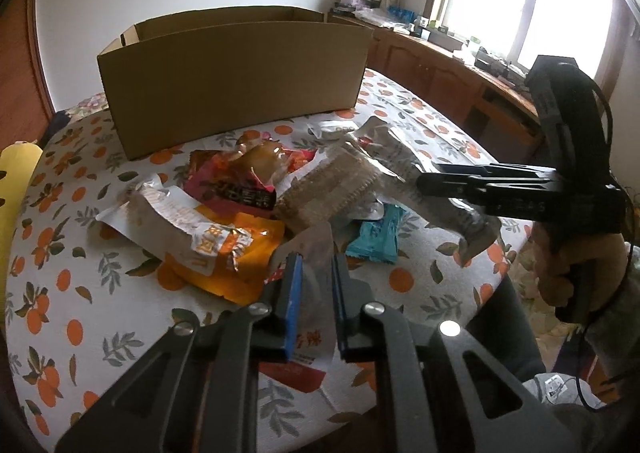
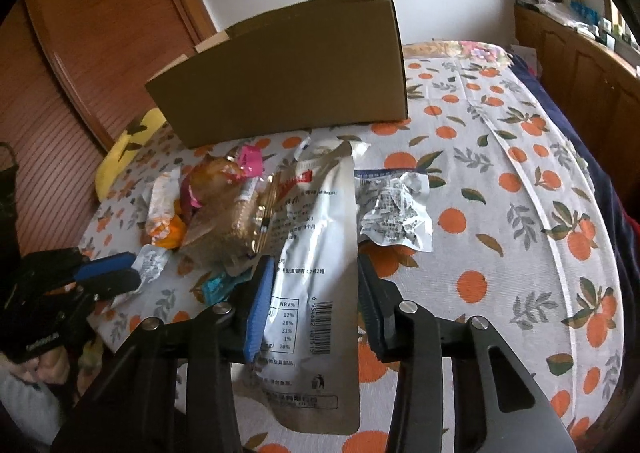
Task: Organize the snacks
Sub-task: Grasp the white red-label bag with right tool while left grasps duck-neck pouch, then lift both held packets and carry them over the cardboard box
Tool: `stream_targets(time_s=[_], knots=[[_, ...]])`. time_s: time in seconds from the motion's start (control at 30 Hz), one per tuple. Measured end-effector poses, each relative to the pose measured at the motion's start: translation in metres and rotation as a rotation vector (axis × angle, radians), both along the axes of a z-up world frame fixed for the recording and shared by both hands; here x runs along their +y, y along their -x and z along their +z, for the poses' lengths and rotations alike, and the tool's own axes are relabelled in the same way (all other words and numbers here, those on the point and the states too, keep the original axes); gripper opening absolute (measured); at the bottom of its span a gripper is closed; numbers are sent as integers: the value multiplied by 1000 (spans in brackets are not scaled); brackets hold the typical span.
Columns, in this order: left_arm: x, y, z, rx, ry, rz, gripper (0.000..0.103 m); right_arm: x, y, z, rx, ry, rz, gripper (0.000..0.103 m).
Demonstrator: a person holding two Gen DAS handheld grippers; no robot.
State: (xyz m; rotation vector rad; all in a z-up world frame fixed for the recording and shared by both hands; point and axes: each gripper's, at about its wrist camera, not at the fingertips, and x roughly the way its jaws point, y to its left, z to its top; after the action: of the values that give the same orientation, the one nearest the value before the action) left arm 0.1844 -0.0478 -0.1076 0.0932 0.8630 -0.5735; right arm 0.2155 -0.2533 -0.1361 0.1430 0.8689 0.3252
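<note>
Left wrist view: the left gripper [image 1: 314,285] is seen with its fingers [image 1: 294,301] clamped on a small red-and-white packet [image 1: 314,349] at the near edge of the snack pile [image 1: 240,205]. The pile lies on the orange-patterned bed [image 1: 80,293], in front of the cardboard box [image 1: 236,77].

Right wrist view: the right gripper [image 2: 316,305] is seen with its fingers [image 2: 260,305] closed on a silver pouch [image 2: 316,253], beside a crumpled white wrapper [image 2: 394,209].

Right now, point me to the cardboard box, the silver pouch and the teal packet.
cardboard box [image 1: 236,81], left wrist view, front wall.
silver pouch [image 2: 316,237], right wrist view, printed back panel.
teal packet [image 1: 374,241], left wrist view, middle of wrapper.
</note>
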Motion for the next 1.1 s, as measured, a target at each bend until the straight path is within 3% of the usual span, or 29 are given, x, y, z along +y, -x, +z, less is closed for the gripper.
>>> stream_targets(time_s=[0.17, 0.47, 0.77, 0.9, 1.0, 1.1], knots=[[2, 2, 4, -11, 0, 4, 3, -3, 5, 6, -6, -10, 15, 39], [7, 0, 7, -19, -3, 4, 0, 2, -1, -12, 26, 64, 24, 41], [16, -6, 10, -6, 14, 23, 0, 16, -23, -18, 47, 70, 50, 61], [16, -8, 10, -20, -14, 32, 1, 21, -26, -19, 48, 89, 67, 67], [13, -10, 9, -13, -32, 20, 4, 24, -28, -18, 53, 105, 83, 63], [7, -9, 6, -17, -91, 12, 10, 17, -31, -16, 60, 82, 73, 46]])
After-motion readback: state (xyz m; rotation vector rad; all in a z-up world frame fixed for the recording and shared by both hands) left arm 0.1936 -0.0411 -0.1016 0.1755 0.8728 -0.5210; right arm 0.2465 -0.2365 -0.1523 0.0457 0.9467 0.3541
